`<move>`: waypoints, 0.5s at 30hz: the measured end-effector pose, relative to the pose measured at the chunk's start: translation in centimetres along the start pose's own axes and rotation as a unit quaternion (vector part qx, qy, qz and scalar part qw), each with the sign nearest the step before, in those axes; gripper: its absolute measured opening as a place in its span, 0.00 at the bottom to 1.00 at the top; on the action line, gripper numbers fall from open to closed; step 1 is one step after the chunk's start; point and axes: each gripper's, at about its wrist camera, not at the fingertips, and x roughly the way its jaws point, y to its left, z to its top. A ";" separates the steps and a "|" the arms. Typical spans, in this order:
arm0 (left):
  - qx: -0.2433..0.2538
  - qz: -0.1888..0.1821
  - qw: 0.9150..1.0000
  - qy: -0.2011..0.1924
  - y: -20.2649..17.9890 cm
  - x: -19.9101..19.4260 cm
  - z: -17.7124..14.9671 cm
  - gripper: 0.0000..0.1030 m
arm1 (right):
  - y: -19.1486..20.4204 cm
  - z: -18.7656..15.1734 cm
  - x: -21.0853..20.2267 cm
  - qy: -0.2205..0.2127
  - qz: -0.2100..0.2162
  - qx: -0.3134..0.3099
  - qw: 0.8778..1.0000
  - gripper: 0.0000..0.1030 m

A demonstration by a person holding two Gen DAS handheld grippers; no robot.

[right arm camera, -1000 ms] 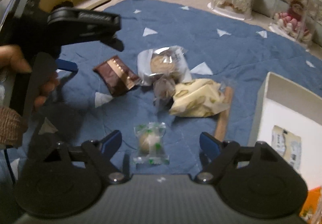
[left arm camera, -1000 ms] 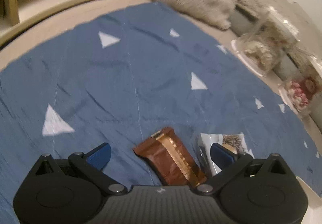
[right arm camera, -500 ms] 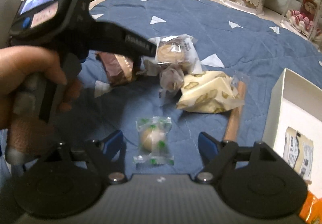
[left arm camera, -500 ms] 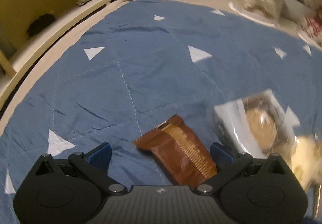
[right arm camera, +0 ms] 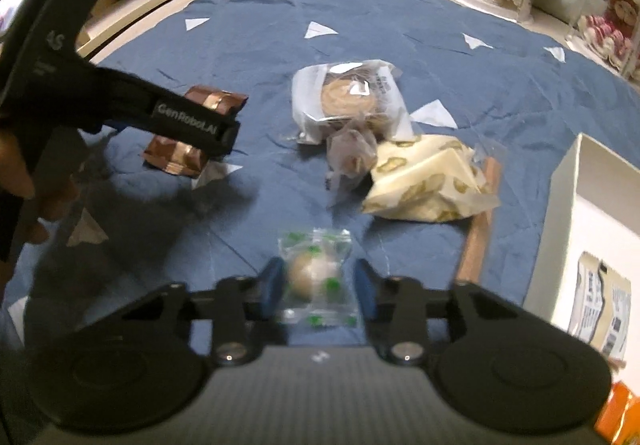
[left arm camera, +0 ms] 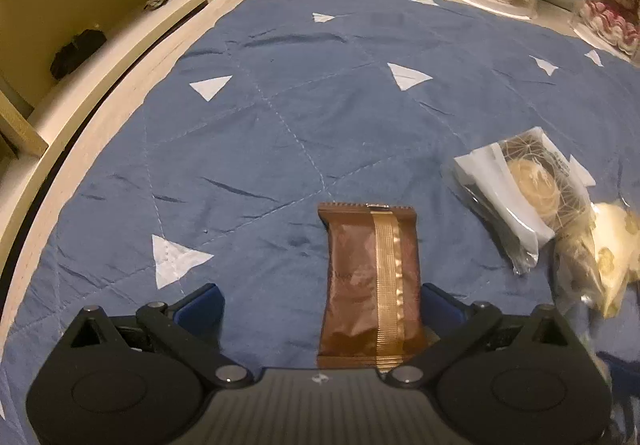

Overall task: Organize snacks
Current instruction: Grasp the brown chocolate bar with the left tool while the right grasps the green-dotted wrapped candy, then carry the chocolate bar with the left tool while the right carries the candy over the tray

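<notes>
The right claw (right arm camera: 316, 287) has its blue pads drawn in on either side of the green-spotted candy (right arm camera: 316, 277), close against the wrapper though I can't tell if they're pinching it yet. To do this well I'd close on the round sweet inside, not only the loose film, then lift straight up before swinging toward the white box (right arm camera: 592, 229) at three o'clock, where one packet already lies.

The left claw (left arm camera: 320, 301) is spread wide, straddling the brown wafer packet (left arm camera: 370, 285), which lies lengthwise between the pads on the blue quilt (left arm camera: 280, 105), nearer the right pad and pointing to twelve o'clock. It wants centring a touch before closing across the packet's narrow width.

From the right claw, the round pastry pack (right arm camera: 348, 97) sits at twelve o'clock, and the cream patterned bag (right arm camera: 428, 185) at about one o'clock, resting over a brown stick (right arm camera: 476, 237).
</notes>
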 end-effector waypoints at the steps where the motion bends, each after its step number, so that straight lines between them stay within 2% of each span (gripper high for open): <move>1: 0.000 -0.004 1.000 -0.003 0.0 -0.1 0.0 0.92 | 0.1 0.1 -0.1 0.000 -0.002 0.001 1.000 0.39; 3: -0.001 -0.018 1.000 -0.006 0.1 -0.3 0.1 0.79 | 0.1 0.2 -0.2 -0.003 -0.004 0.004 1.000 0.39; 4: 0.002 -0.025 1.000 -0.006 0.0 -0.4 0.2 0.75 | 0.0 0.2 -0.2 -0.003 -0.005 0.005 1.000 0.38; 9: 0.022 -0.030 0.999 -0.013 -0.8 -1.2 0.2 0.48 | -0.6 0.3 -0.7 -0.009 -0.013 0.021 1.000 0.38; 11: 0.021 -0.031 0.999 -0.015 -0.7 -1.6 0.1 0.43 | -0.9 0.4 -1.0 -0.012 -0.017 0.031 0.999 0.37; 15: 0.008 -0.045 0.999 -0.026 0.1 -2.8 -0.1 0.42 | -1.0 0.4 -2.4 -0.027 -0.020 0.040 0.999 0.37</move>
